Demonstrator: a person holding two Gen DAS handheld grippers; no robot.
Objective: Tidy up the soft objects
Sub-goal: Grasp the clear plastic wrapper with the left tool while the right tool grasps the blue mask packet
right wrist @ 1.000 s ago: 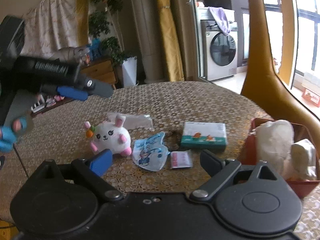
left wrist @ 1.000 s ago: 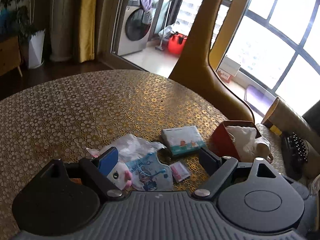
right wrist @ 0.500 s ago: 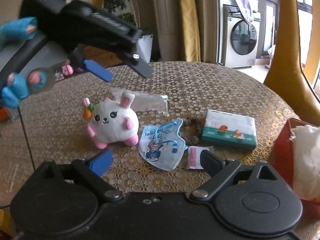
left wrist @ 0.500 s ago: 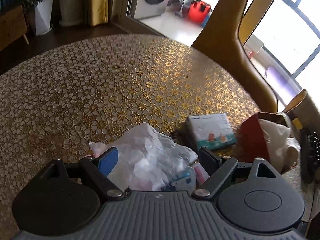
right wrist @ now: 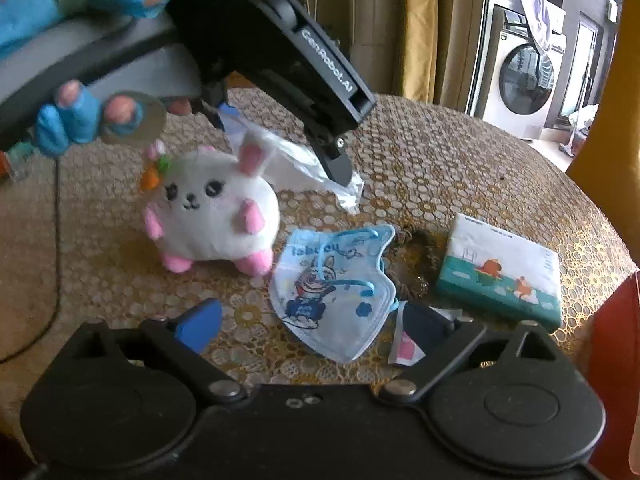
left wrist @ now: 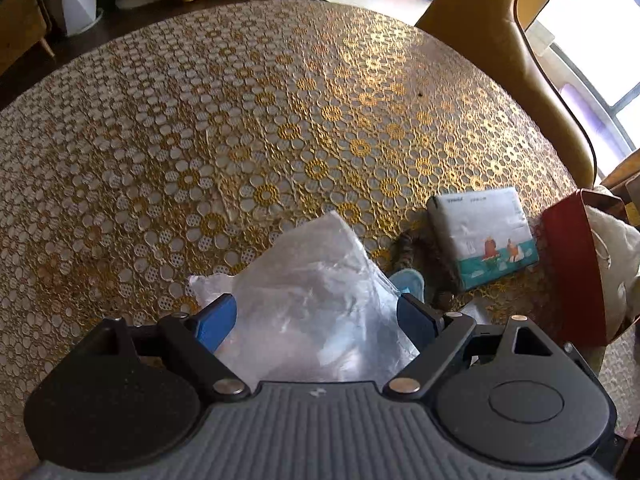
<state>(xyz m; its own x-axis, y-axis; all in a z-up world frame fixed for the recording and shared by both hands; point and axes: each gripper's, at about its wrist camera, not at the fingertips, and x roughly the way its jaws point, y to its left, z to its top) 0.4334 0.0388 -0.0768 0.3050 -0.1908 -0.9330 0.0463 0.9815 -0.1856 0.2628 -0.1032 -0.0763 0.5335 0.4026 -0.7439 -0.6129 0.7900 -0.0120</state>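
In the left wrist view my left gripper [left wrist: 316, 320] is open and points steeply down over a crumpled clear plastic bag [left wrist: 316, 280], which lies between its fingers; the pads do not press it. The right wrist view shows that left gripper [right wrist: 280, 140] above the bag [right wrist: 296, 160], behind a white plush bunny [right wrist: 212, 216]. My right gripper [right wrist: 312, 320] is open, low over a blue child's face mask [right wrist: 332, 288] that lies just ahead of its fingers. A small pink-and-white sachet [right wrist: 404, 350] sits by its right finger.
A tissue pack [right wrist: 500, 276] lies to the right, with a brown hair tie [right wrist: 416, 264] beside it. A red box [left wrist: 576, 264] holding white soft things stands at the table's right edge. A gloved hand [right wrist: 80, 120] holds the left gripper. A tan chair [left wrist: 500, 60] stands behind the round table.
Both grippers have come down and forward toward the table. The left one now straddles the plastic bag, which hides the bunny in its view. The right one has closed in on the mask.
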